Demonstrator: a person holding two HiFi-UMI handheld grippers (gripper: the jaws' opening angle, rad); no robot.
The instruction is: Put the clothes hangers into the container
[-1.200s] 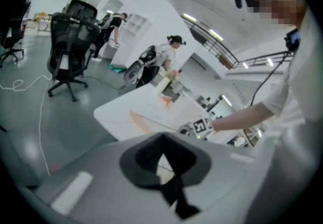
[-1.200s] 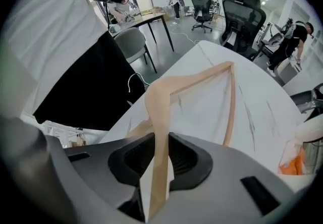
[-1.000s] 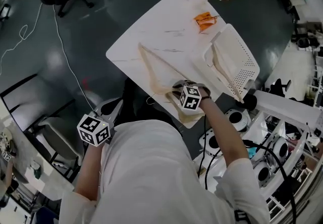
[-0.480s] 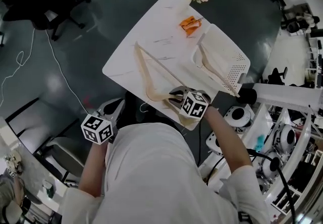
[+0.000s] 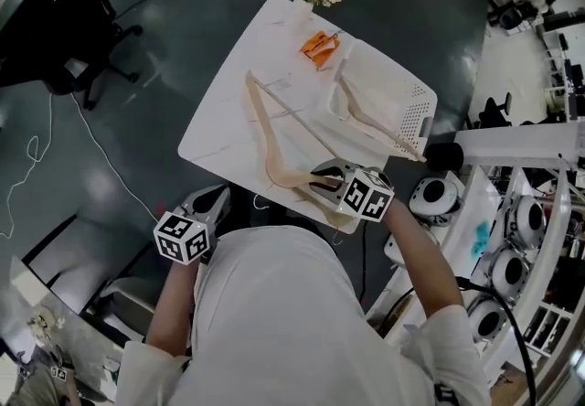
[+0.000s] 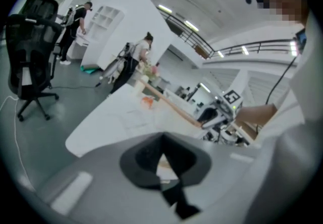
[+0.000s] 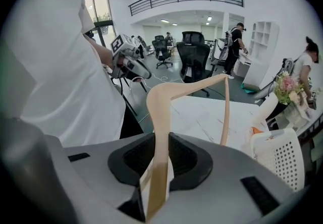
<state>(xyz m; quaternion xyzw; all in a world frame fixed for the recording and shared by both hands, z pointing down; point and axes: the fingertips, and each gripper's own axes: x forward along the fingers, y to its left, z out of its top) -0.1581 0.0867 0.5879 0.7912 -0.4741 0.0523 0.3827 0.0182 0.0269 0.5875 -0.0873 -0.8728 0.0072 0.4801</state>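
My left gripper (image 5: 216, 200) hangs off the table's (image 5: 228, 116) near-left edge, jaws closed together on nothing. The wooden hanger (image 5: 263, 132) lay flat a second ago and is now lifted above the table. My right gripper (image 5: 325, 178) clamps its lower end at the near edge. The white container (image 5: 419, 108) occupies the far-right corner, with a second hanger (image 5: 373, 125) inside.

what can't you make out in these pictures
- Orange item, head view: too small to identify.
- Held hanger, head view: gripped end hidden under the right gripper.
- Second hanger inside the container, head view: hook too small to find.
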